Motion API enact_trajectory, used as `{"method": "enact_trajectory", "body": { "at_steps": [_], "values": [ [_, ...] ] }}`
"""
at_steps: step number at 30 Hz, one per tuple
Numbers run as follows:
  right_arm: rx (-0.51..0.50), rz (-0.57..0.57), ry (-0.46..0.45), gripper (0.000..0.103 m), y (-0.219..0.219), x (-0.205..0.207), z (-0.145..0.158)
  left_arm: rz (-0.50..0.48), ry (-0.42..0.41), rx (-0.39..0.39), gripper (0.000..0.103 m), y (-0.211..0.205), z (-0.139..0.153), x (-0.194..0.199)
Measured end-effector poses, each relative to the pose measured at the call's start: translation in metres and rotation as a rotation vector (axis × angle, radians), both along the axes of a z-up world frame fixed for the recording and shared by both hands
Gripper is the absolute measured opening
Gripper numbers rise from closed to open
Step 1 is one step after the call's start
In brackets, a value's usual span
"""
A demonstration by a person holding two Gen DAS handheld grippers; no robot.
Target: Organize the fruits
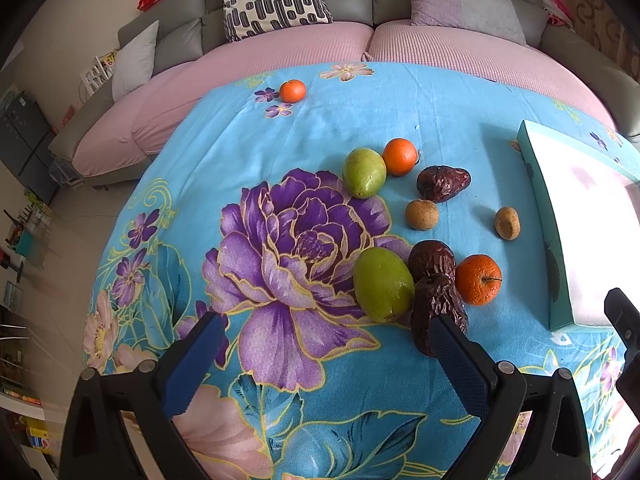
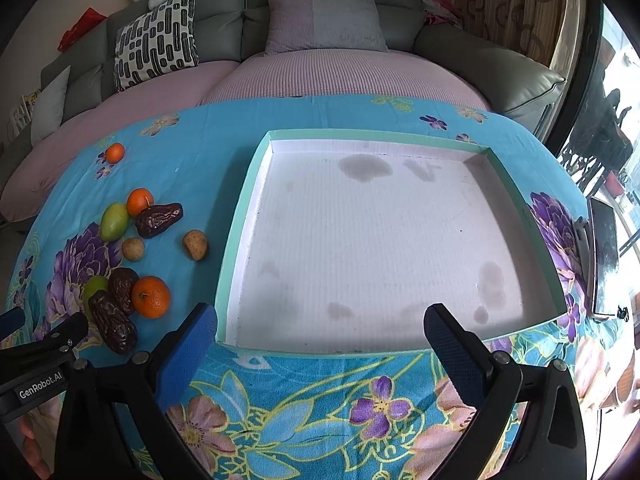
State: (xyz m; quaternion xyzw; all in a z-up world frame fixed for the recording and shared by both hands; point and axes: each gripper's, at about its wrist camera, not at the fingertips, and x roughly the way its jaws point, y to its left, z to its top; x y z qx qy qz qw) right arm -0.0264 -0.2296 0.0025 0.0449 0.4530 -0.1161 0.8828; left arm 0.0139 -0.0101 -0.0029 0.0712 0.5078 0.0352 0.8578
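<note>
Left gripper (image 1: 326, 334) is hovering over the floral cloth (image 1: 248, 152) covering the bench, fingers spread wide and holding nothing; its right fingertip (image 1: 442, 330) is overlapping the near date (image 1: 434, 304). Fruit is lying loose at 12 to 1 o'clock: green fruit (image 1: 382, 284), second date (image 1: 432, 260), orange (image 1: 478, 280), with others beyond. Right gripper (image 2: 320, 322) is hanging over the near edge of the tray (image 2: 236, 232), fingers likewise wide and holding nothing. The tray is sitting at 3 o'clock of the fruit.
</note>
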Motion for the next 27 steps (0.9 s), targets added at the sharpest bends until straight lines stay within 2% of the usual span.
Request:
{"method": "enact_trajectory", "body": {
  "at_steps": [22, 27],
  "values": [
    [0.005, 0.000, 0.003, 0.103, 0.0006, 0.0004, -0.0015, -0.002, -0.002, -0.001, 0.103, -0.0004, -0.0002, 0.0004],
    [0.008, 0.000, 0.007, 0.103, 0.0007, 0.0010, -0.0020, -0.012, 0.003, -0.027, 0.103, -0.0006, -0.0006, 0.0021]
  ]
}}
